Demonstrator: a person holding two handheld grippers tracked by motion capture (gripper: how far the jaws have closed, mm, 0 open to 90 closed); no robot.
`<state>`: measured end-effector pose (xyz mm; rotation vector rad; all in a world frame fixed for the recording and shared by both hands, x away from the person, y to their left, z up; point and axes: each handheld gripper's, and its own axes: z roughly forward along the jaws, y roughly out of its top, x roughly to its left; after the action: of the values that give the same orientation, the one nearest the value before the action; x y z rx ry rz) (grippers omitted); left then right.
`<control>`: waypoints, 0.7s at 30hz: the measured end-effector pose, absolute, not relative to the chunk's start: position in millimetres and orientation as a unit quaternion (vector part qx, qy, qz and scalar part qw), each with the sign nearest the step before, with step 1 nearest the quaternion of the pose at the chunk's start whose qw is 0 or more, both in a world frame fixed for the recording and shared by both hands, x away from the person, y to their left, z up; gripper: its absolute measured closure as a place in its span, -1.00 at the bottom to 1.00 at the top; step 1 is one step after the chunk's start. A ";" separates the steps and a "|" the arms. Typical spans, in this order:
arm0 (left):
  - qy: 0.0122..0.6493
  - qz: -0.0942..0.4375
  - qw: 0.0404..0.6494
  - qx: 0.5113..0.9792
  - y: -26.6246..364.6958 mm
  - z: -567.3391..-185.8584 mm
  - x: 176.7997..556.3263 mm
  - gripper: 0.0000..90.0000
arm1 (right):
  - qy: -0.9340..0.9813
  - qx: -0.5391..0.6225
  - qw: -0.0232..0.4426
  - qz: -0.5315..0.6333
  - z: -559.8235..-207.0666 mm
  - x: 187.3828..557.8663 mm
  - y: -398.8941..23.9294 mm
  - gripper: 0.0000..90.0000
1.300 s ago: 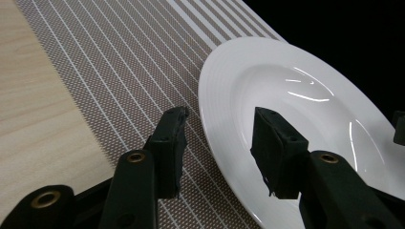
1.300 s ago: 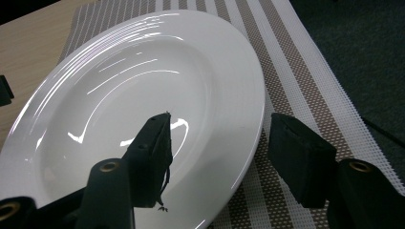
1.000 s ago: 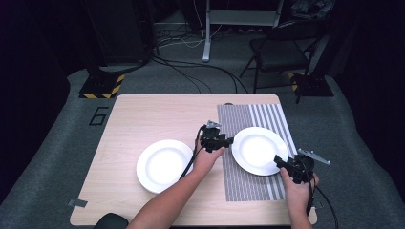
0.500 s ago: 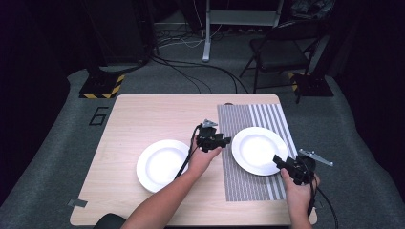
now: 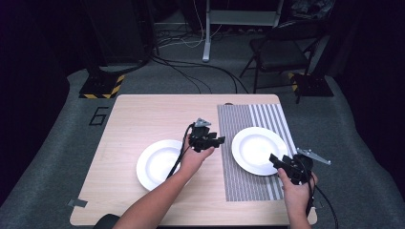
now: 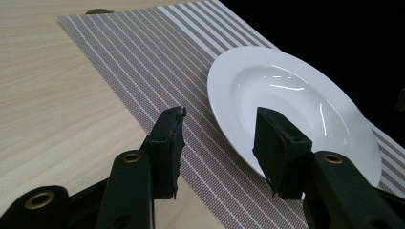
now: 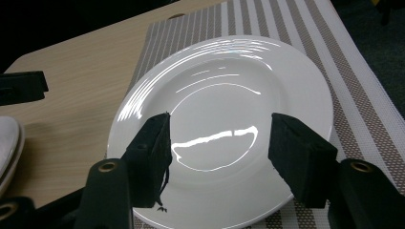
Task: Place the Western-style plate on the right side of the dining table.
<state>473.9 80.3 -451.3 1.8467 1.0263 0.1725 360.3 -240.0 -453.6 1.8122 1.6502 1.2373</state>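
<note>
Two white plates sit on the wooden table (image 5: 143,114): one plate on the striped placemat (image 5: 260,149) at the right, the other plate on the bare wood (image 5: 160,164) at the left, the two well apart. The striped placemat (image 5: 248,183) covers the right part of the tabletop. The left gripper (image 5: 215,141) hangs above the table between the two plates, near the placemat's left edge, pointing toward the plate on the mat; in the left gripper view its jaws stand apart with nothing between them, and the plate's near rim (image 6: 224,114) lies just beyond the tips. The right gripper (image 5: 277,161) is at the near right rim of that same plate; in the right gripper view its jaws are spread on either side of the plate's rim (image 7: 191,214), with no pad pressing on it as far as the frame shows. The bare-wood plate's edge (image 7: 9,143) shows at the far left of that view
</note>
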 end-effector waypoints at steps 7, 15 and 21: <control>0.415 0.085 0.486 0.764 104.3 -436.7 467.6 0.17 | 0.616 0.622 0.191 0.445 -442.8 359.2 -221.9 -0.12; 0.412 0.105 0.488 0.763 146.4 -424.8 453.3 0.17 | 0.644 0.591 0.186 0.449 -435.1 351.4 -200.4 -0.12; 0.425 0.123 0.485 0.754 181.8 -422.6 442.3 0.15 | 0.659 0.577 0.175 0.450 -434.9 348.8 -190.2 -0.12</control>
<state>442.3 181.8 -422.6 1.8353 1.0347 0.3004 348.8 -190.2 -434.9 1.6341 1.8668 1.2748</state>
